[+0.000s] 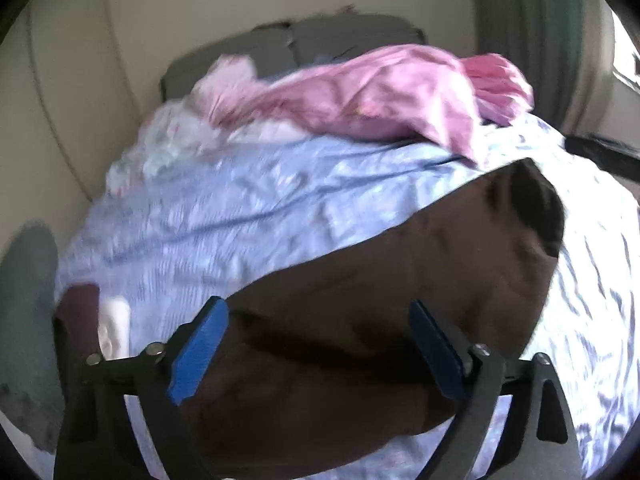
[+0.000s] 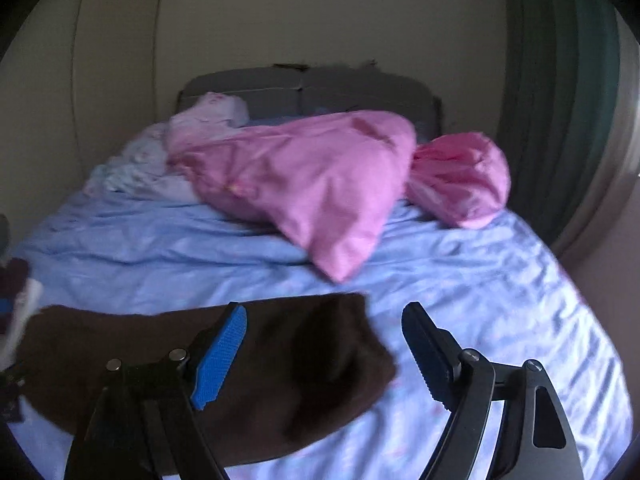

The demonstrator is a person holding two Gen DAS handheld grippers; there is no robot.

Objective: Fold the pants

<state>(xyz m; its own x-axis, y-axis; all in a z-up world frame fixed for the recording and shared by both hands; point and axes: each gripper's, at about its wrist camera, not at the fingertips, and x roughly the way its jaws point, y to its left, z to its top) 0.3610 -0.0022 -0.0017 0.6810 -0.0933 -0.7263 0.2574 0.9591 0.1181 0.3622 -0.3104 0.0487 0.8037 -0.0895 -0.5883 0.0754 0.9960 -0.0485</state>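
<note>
Pants: dark brown, lying flat on the bed near its foot edge, on the light blue sheet, already looking doubled over into a broad slab w/ one rounded end toward the right.

Left gripper hovers just over the pants, fingers spread wide, nothing pinched. Right gripper likewise spread & empty; its left finger sits over the cloth, its right finger over bare sheet past the pants' right end.

Step in hand, as I judge it: setting up the next fold or a regrasp. To do it well: drop each gripper onto an edge, not mid-cloth, and catch all layers at once so the under layer doesn't slide. Right gripper should shift a bit leftward to get both fingers round the end. Lift both sides evenly, keep the cloth taut btw them, lay edge onto edge, then smooth. Frames are blurry, so exact layer count can't be told.

Count: 1 pair of pants, 2 grippers, 1 pink duvet, 1 pink bundle just beside it, 1 small stack of clothes at the left edge, 1 green curtain.
</note>
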